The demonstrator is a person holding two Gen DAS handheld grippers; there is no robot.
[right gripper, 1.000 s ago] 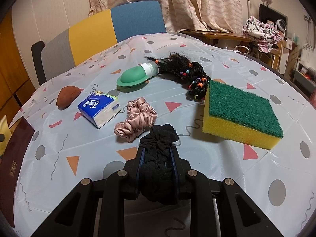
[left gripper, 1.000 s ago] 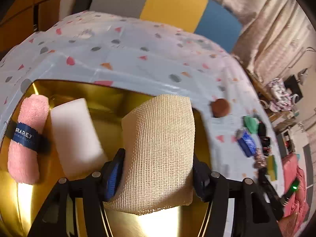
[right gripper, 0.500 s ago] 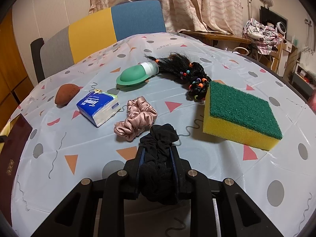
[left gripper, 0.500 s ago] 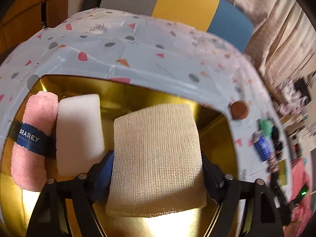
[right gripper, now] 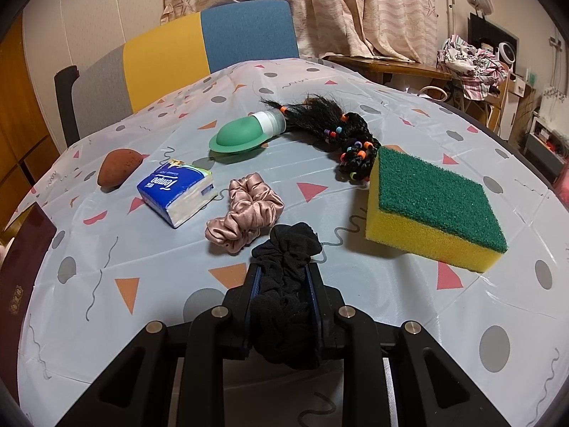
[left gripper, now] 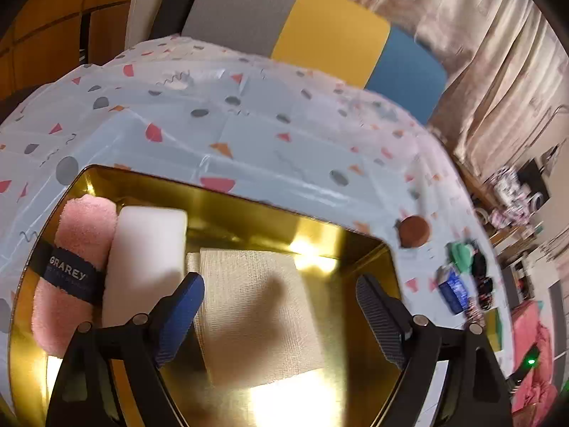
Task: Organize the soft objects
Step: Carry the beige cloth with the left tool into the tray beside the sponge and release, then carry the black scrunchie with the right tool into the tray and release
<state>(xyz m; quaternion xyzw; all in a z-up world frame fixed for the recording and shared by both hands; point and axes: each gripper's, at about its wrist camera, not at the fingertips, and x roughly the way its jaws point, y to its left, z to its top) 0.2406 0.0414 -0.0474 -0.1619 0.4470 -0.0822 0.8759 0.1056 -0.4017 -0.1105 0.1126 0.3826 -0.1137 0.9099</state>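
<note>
Hanging over the gold tray (left gripper: 249, 213), the left gripper (left gripper: 281, 302) has just been opening and now sits released, pads clear of the beige cloth (left gripper: 256, 306) lying flat in the tray. White sponge (left gripper: 145, 259) touches the cloth at its 9 o'clock, pink towel (left gripper: 76, 267) beyond that. Right gripper (right gripper: 284, 284) is clenched on a black scrunchie (right gripper: 284, 267); pink scrunchie (right gripper: 245, 210) at its 11, green sponge (right gripper: 434, 210) at 2.

In the tray (left gripper: 227, 213), towel (left gripper: 76, 267), sponge (left gripper: 142, 259) and cloth (left gripper: 256, 306) lie side by side.
</note>
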